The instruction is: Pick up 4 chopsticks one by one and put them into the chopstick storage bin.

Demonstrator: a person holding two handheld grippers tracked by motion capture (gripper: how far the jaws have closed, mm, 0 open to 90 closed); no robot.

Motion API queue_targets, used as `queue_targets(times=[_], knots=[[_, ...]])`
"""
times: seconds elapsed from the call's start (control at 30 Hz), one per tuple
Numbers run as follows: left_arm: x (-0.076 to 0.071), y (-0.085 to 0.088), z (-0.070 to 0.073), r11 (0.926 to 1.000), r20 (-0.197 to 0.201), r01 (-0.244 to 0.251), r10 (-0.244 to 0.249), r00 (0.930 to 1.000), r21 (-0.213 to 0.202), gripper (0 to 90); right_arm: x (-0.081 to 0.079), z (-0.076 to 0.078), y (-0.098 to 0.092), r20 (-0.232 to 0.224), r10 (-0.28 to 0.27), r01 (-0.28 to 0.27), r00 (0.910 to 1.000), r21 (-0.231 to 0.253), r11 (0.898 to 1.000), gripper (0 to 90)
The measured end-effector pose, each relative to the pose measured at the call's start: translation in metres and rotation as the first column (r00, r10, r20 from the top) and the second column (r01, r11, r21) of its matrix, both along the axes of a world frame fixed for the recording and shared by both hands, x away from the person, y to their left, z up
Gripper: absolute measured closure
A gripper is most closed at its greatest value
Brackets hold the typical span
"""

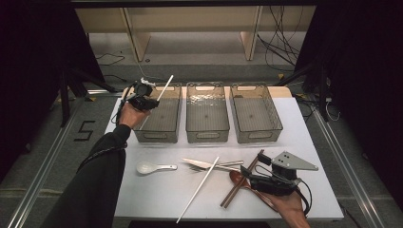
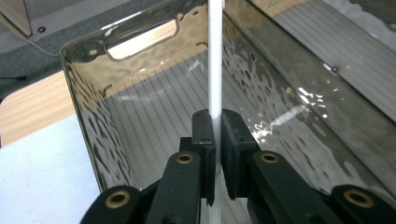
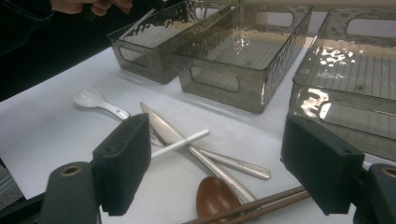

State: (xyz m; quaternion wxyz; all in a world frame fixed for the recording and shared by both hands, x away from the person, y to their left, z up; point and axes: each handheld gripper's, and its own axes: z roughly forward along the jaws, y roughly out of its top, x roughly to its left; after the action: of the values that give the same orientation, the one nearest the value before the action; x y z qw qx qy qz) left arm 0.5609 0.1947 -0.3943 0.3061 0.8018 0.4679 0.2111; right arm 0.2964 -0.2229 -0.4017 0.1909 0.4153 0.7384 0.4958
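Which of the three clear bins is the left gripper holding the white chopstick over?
The leftmost bin: the left gripper, shut on the white chopstick, is over it; the other two bins stand to its right.

Room dim; dark at far left and far right. Light falls mainly on the white surface, its far edge showing bare wood. Grey floor beyond. At far centre, a pale wooden shelf unit on upright panels. Black cables tangle on the floor at far right; another cable at far left. Metal rail along the near left floor, with a black "5" mark beside it.
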Motion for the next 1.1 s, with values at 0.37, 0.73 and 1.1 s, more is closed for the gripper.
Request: queue_targets(times=[0.37, 0.73, 1.1], knots=[[-0.001, -0.002, 0.006, 0.9996, 0.001, -0.021, 0.021, 0.9998, -0.019, 69.4, 0.000, 0.000, 0.000, 0.002, 0.000, 0.000, 1.0000, -0.001, 1.000, 25.3], [-0.045, -0.008, 0.022, 0.9875, -0.103, 0.005, -0.022, 0.9944, -0.157, 37.0, 0.000, 0.000, 0.000, 0.002, -0.008, 0.008, 1.0000, -0.006, 1.000, 25.2], [-0.098, -0.015, 0.014, 0.9765, -0.122, 0.047, -0.074, 0.9898, -0.211, 24.6, -0.001, 0.001, 0.000, 0.005, -0.008, 0.008, 1.0000, -0.008, 1.000, 25.2]])
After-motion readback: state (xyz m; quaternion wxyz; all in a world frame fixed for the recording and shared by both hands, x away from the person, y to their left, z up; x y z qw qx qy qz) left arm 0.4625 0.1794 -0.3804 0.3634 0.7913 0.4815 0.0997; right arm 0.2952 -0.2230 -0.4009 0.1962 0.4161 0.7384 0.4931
